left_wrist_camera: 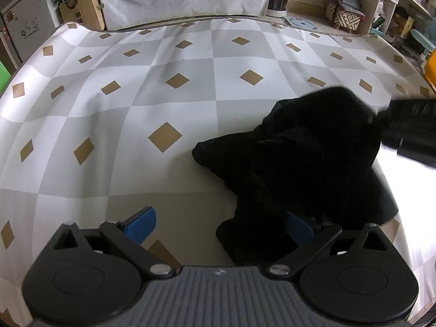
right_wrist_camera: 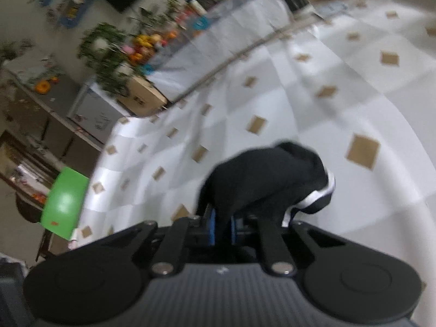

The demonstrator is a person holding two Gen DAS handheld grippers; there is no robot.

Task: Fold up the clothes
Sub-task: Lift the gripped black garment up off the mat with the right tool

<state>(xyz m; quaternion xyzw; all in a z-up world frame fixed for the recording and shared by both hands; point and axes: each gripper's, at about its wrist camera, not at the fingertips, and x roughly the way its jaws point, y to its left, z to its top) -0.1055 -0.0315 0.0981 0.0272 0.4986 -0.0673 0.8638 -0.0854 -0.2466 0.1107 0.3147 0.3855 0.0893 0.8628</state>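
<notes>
The black garment [left_wrist_camera: 308, 163] lay bunched on the checkered bench [left_wrist_camera: 163, 81]. The left gripper [left_wrist_camera: 220, 226] had its jaws spread, cloth draping the right one. The right gripper [right_wrist_camera: 222, 227] pinched a fold.

The left gripper [left_wrist_camera: 222, 224] has a grey ribbed body at 6 o'clock in its view, flanked by two round black discs, from which black link arms with silver rivets run to blue finger pads [left_wrist_camera: 141, 223]. The right gripper [right_wrist_camera: 222, 227] is built alike: a grey ribbed housing with a small pale mark at its top edge, black discs at 7 and 5 o'clock, black riveted links, and blue pads [right_wrist_camera: 211, 227] at the centre.
</notes>
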